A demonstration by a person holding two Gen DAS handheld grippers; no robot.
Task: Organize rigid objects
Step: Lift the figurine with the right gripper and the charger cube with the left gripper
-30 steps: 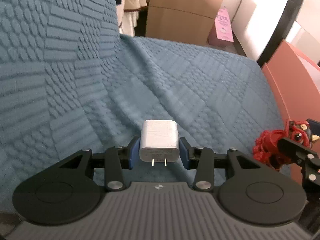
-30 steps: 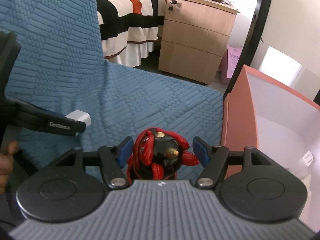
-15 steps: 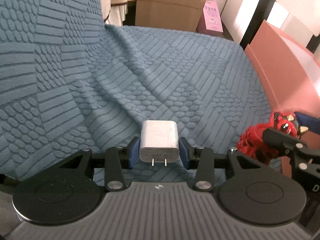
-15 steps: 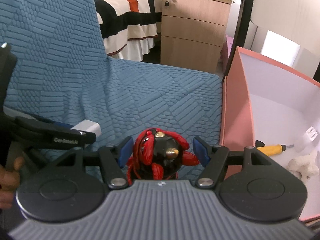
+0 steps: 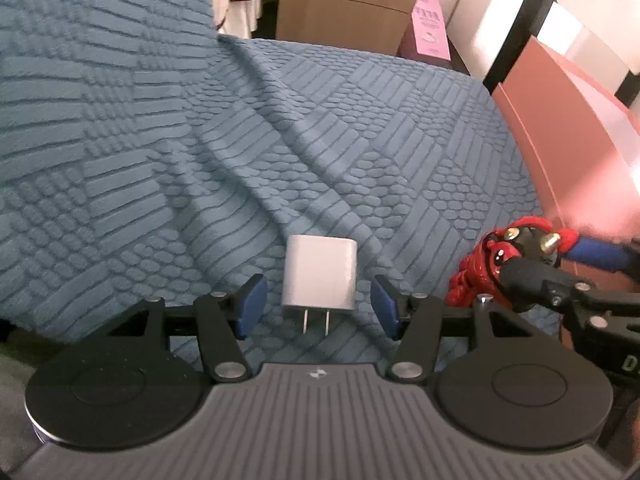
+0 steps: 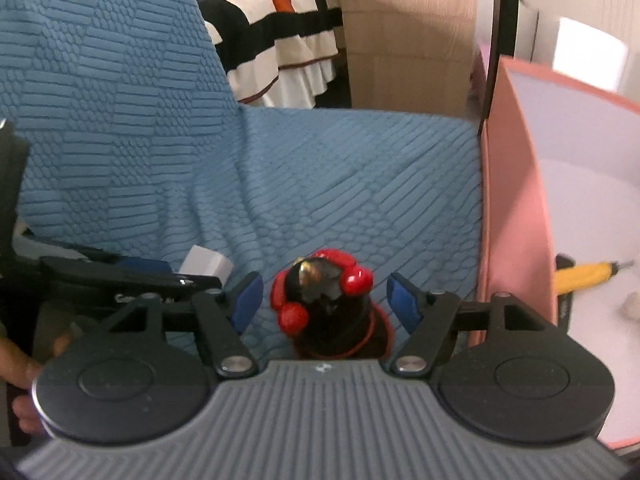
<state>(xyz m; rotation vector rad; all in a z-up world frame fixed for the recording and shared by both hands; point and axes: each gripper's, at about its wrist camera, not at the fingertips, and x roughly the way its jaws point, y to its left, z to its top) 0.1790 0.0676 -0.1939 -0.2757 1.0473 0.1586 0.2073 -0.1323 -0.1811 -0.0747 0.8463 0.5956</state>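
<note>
My left gripper point(image 5: 319, 307) is open, its blue pads apart from a white plug charger point(image 5: 319, 273) that lies on the blue textured cover point(image 5: 304, 152) between them, prongs toward me. My right gripper point(image 6: 326, 303) is open around a red and black figurine point(image 6: 324, 300) that stands between its pads without touching them. The figurine point(image 5: 508, 256) also shows at the right of the left wrist view. The charger point(image 6: 206, 266) also shows in the right wrist view, behind the left gripper's finger.
A pink box point(image 6: 516, 184) with a white inside stands at the right edge of the cover. It holds a yellow-handled tool point(image 6: 588, 276) and a small white item point(image 6: 632, 304). A wooden drawer cabinet point(image 6: 408, 36) and a striped bed point(image 6: 276, 20) are beyond.
Both grippers have opened. The charger and the figurine, held before, now rest free on the cover between the pads.
</note>
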